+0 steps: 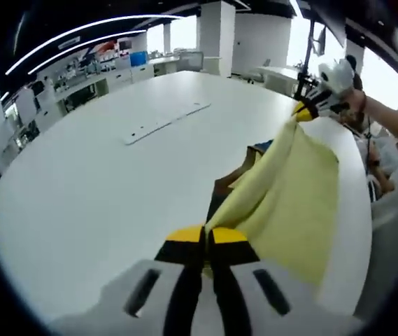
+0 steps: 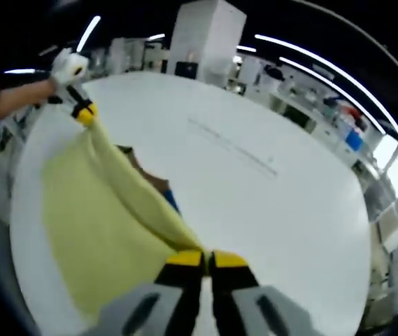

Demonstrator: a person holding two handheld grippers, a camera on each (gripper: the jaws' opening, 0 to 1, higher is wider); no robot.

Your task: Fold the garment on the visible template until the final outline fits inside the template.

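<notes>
A pale yellow garment (image 1: 289, 196) hangs stretched between the two grippers above a white table (image 1: 115, 175). My left gripper (image 1: 205, 234) is shut on one corner of the cloth at the bottom of the left gripper view. The right gripper (image 1: 303, 110) shows at the upper right there, pinching the far corner. In the right gripper view my right gripper (image 2: 205, 259) is shut on the garment (image 2: 94, 224), and the left gripper (image 2: 85, 112) holds the far corner at upper left. Something dark with brown and blue (image 1: 237, 175) lies under the cloth, mostly hidden.
A thin white strip (image 1: 164, 122) lies flat on the table beyond the garment. A person's hand and arm (image 1: 387, 115) hold the right gripper. Desks, shelves and a white pillar (image 2: 202, 42) stand behind the table. The table edge (image 1: 356, 231) runs close to the cloth.
</notes>
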